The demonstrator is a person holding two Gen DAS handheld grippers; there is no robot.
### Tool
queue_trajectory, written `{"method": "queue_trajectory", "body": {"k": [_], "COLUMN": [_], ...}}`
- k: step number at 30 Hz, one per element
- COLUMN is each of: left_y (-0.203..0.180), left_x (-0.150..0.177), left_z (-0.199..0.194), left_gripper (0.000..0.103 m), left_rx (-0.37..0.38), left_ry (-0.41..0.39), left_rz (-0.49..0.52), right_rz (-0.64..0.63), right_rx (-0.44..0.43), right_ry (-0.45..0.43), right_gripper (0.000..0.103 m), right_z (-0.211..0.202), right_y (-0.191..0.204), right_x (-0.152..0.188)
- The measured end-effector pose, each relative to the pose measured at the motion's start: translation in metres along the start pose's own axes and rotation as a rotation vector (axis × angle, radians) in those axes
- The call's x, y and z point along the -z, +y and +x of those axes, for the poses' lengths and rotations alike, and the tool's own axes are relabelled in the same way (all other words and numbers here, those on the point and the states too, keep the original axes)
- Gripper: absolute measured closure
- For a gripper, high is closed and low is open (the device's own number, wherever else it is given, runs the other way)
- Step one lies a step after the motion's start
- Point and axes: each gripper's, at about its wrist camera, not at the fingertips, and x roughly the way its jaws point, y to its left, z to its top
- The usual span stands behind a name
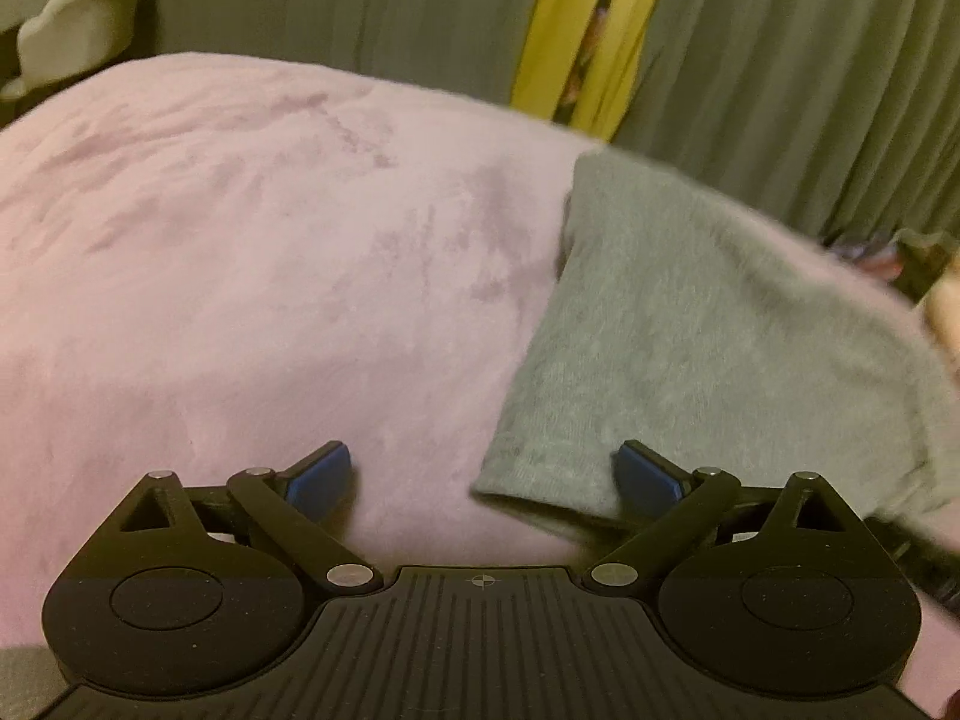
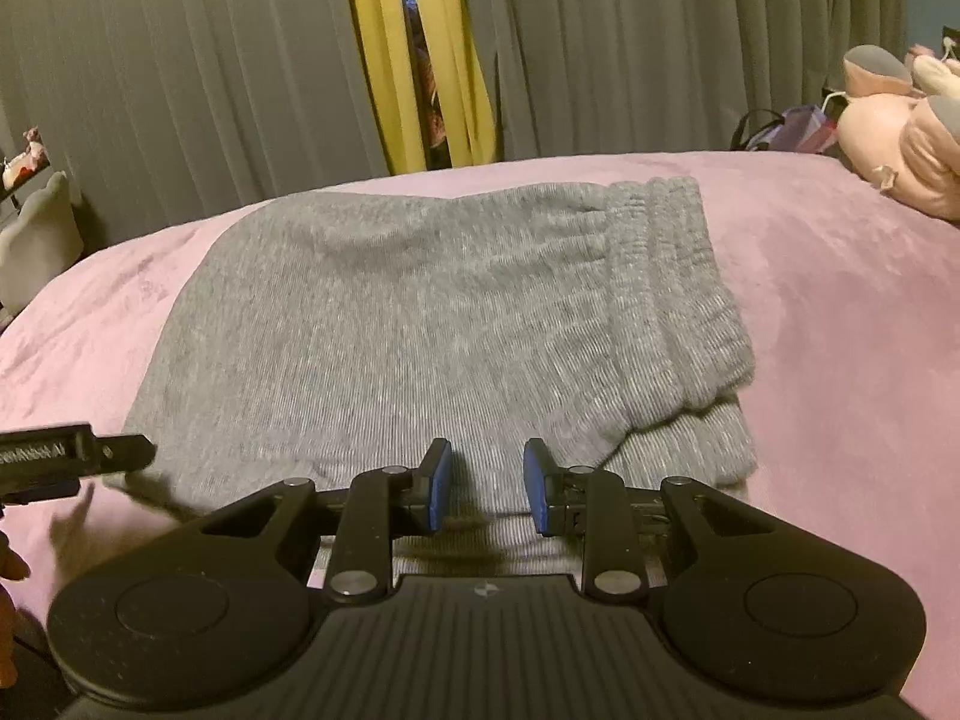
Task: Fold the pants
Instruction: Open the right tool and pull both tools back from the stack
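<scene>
Left wrist view first. Grey pleated curtains (image 1: 360, 6) behind, parted by a yellow strip (image 1: 543, 42). Below them a bed under a pink plush blanket (image 1: 240, 252), filling most of the frame. On the right half, grey knit pants (image 1: 690, 330), folded, lying flat on the blanket, one hemmed corner nearest the camera. Left gripper (image 1: 485, 474) low over the bed, jaws spread wide and holding nothing; the left blue pad (image 1: 321, 474) over bare blanket, the right blue pad (image 1: 645, 477) over the near corner of the pants. Contact between pad and cloth not clear. A pale cushion-like shape (image 1: 78, 18) at the upper left, blurred.

Right wrist view next. Same grey curtains (image 2: 180, 60) and yellow strip (image 2: 384, 72) across the back. Pink blanket (image 2: 840, 300) again, with the pants (image 2: 390, 324) folded into a broad rectangle in the middle of the bed, elastic waistband (image 2: 678, 276) bunched along the right side. Right gripper (image 2: 487, 489) at the near edge of the pants, jaws partly apart with a narrow gap, blue pads above the cloth, nothing pinched between them. At the left edge, a black finger of the left gripper (image 2: 72, 456), just beside the near left corner of the pants. A pink plush toy (image 2: 900, 126) at the far right on the bed, well apart from the pants.
</scene>
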Motion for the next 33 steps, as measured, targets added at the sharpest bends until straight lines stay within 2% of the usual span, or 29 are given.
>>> {"method": "queue_trajectory", "body": {"k": [2,3,4,8,12,14,16,19,22,24,26,28,30,33], "left_y": [0.004,0.003,0.0,-0.017,-0.045,-0.057,-0.066,-0.069,-0.071,-0.072,-0.078,-0.082,-0.078,-0.058], "left_x": [-0.01,-0.02,-0.029,-0.07,-0.097,-0.104,-0.108,-0.112,-0.116,-0.116,-0.115,-0.114,-0.109,-0.092], "left_z": [-0.012,-0.016,-0.017,-0.007,0.026,0.048,0.071,0.102,0.125,0.13,0.129,0.116,0.093,0.062], "left_gripper": [0.004,0.004,0.004,0.004,0.004,0.004,0.004,0.004,0.004,0.002,0.002,0.002,0.003,0.003], "left_rx": [0.048,0.041,0.031,0.03,0.042,0.04,0.011,-0.036,-0.051,-0.08,-0.105,-0.123,-0.07,0.051], "left_ry": [-0.054,-0.084,-0.101,-0.132,-0.108,-0.085,-0.068,-0.034,0.022,-0.014,-0.052,-0.094,-0.112,-0.041], "left_rz": [-0.016,-0.006,0.018,0.115,0.177,0.203,0.23,0.274,0.34,0.403,0.453,0.44,0.405,0.349], "right_rz": [-0.011,-0.006,0.005,0.073,0.03,0.026,0.021,0.051,0.082,0.132,0.156,0.158,0.156,0.167], "right_rx": [0.019,0.03,0.047,0.095,0.178,0.21,0.257,0.247,0.242,0.223,0.209,0.207,0.212,0.206], "right_ry": [0.005,-0.002,-0.014,-0.111,-0.195,-0.188,-0.13,-0.131,-0.111,-0.094,-0.09,-0.091,-0.093,-0.099], "right_gripper": [0.074,0.06,0.056,0.055,0.053,0.048,0.046,0.039,0.029,0.023,0.022,0.022,0.022,0.022], "right_z": [-0.009,-0.014,-0.018,-0.03,-0.031,-0.023,-0.009,-0.001,0.006,0.01,0.012,0.012,0.011,0.006], "right_y": [0.001,0.0,-0.002,-0.012,-0.007,-0.009,-0.013,-0.022,-0.031,-0.039,-0.044,-0.043,-0.043,-0.043], "right_x": [0.002,0.003,0.005,0.003,0.003,0.001,0.001,0.001,0.001,0.002,0.002,0.003,0.005,0.004]}}
